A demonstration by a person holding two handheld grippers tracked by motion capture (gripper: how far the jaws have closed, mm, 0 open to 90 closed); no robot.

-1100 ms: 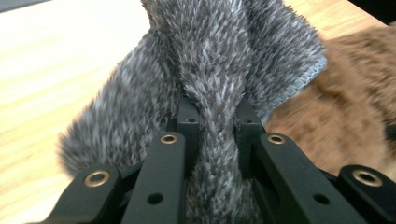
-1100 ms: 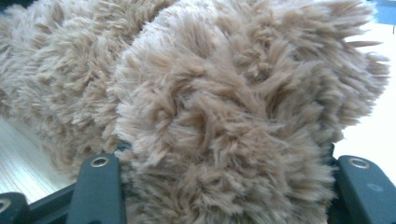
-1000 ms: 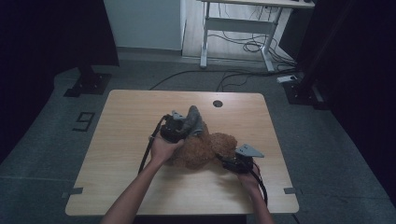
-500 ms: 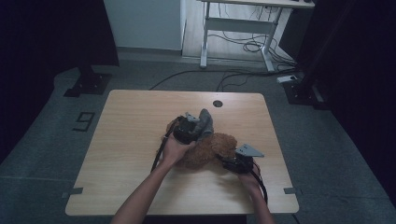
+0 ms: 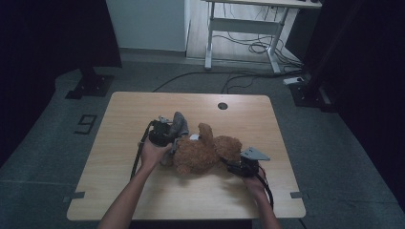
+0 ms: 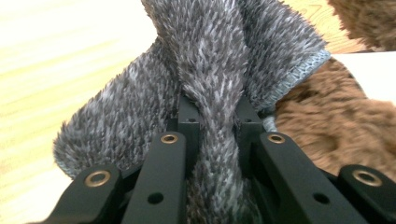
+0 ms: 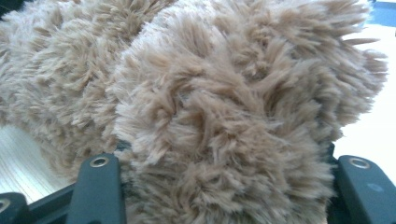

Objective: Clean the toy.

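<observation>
Room: dim space with a grey floor, cables trailing under a white desk frame [image 5: 248, 28] behind the work area.
Surface: light wooden table [image 5: 124, 191] with a round cable hole [image 5: 222, 106] near its far edge.
Teddy bear: brown plush teddy bear [image 5: 203, 153] lying on its side near the middle of the table, between the two grippers.
Grey cloth: fuzzy grey garment [image 5: 179, 125] with a stitched hem, at the bear's left end, touching the brown fur and partly raised off the table.
Left gripper: left gripper [image 5: 167, 138] sits just left of the bear, held in the person's left hand [image 5: 152, 155].
Left jaws: closed tight on a bunched fold of the grey cloth [image 6: 215, 107]; the fold runs up between the two black jaws and spreads out beyond their tips, with brown fur just to the right.
Right gripper: right gripper [image 5: 236, 168] lies at the bear's right end, low on the table, grey plate on top.
Right jaws: part-way closed around a thick plush part of the bear [image 7: 224, 116]; the fur fills the gap between them and bulges over both, so the pads are hidden.
</observation>
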